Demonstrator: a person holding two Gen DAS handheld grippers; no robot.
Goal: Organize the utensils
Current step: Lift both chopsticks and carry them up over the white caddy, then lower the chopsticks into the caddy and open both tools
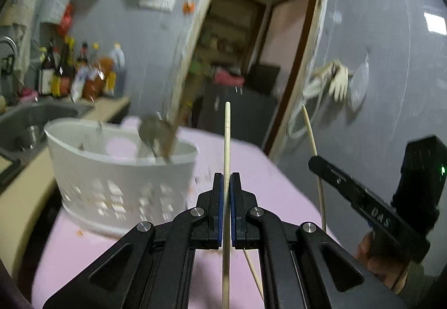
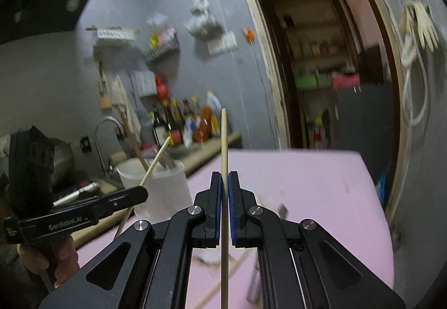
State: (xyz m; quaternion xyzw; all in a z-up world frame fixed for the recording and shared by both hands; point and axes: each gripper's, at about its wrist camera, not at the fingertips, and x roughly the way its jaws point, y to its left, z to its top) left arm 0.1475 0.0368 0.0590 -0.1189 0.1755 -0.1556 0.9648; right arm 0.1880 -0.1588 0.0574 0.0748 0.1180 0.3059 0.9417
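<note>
My left claw (image 1: 226, 177) and right claw (image 2: 225, 176) each pinch one chopstick (image 1: 226, 141); tilting risks missing the white basket (image 1: 123, 186).

Left wrist view: mounted just behind the jaws, looking forward along them, raised above the pink worktop (image 1: 251, 158) and tilted, with the white basket (image 1: 123, 186) near, ahead to the left, and the right gripper (image 1: 314, 162) seen side-on at the right edge. Right wrist view: same mounting, facing likewise over the worktop (image 2: 307, 180), with the left gripper (image 2: 144, 193) at the left edge. Shared by both: basket (image 2: 164, 191), bottles (image 1: 81, 71), doorway (image 2: 329, 57), grey wall.
</note>
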